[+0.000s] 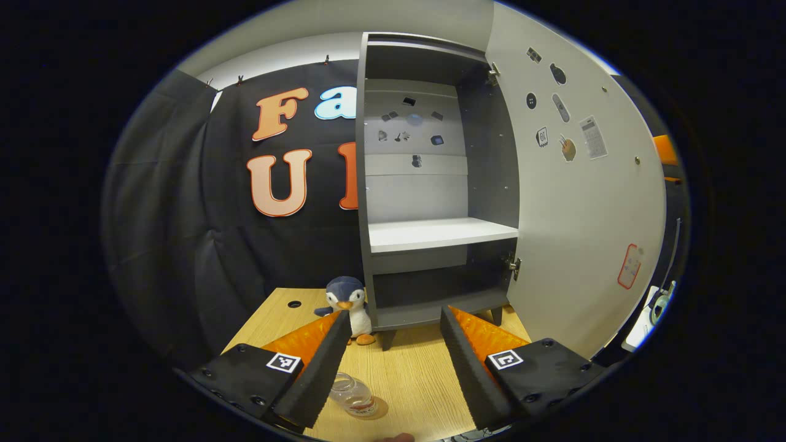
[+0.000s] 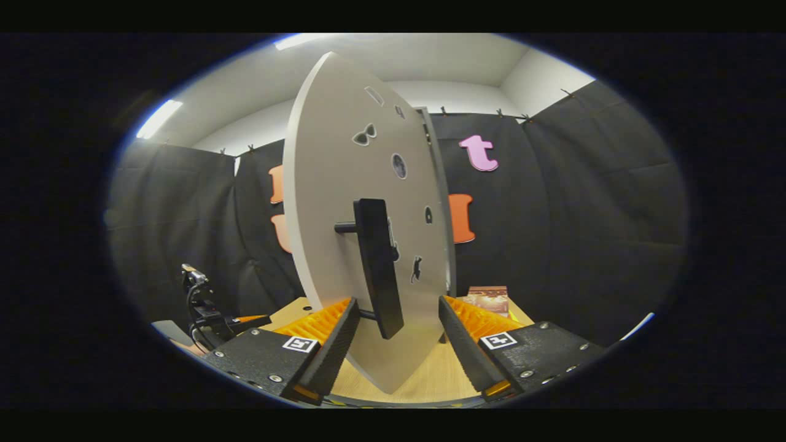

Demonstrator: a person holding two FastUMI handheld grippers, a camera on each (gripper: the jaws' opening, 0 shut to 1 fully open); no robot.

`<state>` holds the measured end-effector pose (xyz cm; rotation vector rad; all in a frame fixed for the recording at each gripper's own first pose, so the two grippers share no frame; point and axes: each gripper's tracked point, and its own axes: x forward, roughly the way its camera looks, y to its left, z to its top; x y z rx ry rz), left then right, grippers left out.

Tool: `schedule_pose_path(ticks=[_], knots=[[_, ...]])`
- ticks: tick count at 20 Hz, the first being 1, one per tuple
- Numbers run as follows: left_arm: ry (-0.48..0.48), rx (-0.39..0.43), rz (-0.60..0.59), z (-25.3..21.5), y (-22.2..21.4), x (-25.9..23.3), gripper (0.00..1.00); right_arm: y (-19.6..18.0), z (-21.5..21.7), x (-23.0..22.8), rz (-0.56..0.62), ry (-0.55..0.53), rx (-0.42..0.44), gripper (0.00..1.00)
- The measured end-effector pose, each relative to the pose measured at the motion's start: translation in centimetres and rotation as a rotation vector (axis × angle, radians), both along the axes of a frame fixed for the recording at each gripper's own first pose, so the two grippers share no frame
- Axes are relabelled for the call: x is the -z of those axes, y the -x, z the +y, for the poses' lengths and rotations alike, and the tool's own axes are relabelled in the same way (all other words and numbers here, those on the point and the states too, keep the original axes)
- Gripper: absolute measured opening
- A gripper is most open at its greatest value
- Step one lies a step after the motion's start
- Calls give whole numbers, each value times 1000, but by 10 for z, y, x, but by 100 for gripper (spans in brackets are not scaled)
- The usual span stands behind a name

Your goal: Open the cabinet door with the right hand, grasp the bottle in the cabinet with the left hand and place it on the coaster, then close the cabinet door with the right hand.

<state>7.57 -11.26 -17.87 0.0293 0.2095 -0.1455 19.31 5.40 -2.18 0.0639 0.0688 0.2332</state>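
Left gripper view: bottle (image 1: 353, 396) half hidden behind the open hand-held gripper (image 1: 393, 334).

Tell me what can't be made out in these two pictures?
- Bottle, left gripper view: its base is hidden behind the left gripper; whether a coaster lies under it is unclear.
- Cabinet lower compartment, left gripper view: too dark to see inside.
- Stickers on the cabinet door, right gripper view: too small to identify.
- Door handle, right gripper view: its lower post sits behind the bar.
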Motion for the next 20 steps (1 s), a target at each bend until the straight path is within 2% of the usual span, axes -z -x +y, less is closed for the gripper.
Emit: schedule_pose_path(ticks=[2, 3, 4, 5, 7, 8, 12, 20], knots=[[-3, -36, 3, 17, -5, 0, 95, -4, 7, 1, 1, -8, -36, 82], [-16, -54, -2, 26, -8, -1, 95, -5, 12, 0, 2, -24, -53, 88], [-14, -61, -14, 31, -12, -5, 95, -8, 16, 1, 8, -44, -68, 82], [-12, -74, -21, 38, -16, -8, 95, -11, 21, 1, 11, -58, -86, 88], [1, -88, -28, 49, -23, -12, 95, -20, 30, 3, 14, -62, -113, 89], [5, -94, -26, 53, -26, -12, 94, -23, 35, 4, 13, -54, -124, 84], [11, -125, -31, 77, -40, -16, 95, -43, 54, 3, -5, -22, -148, 89], [49, -164, -51, 121, -76, -21, 95, -82, 87, 19, -36, 11, -183, 90]])
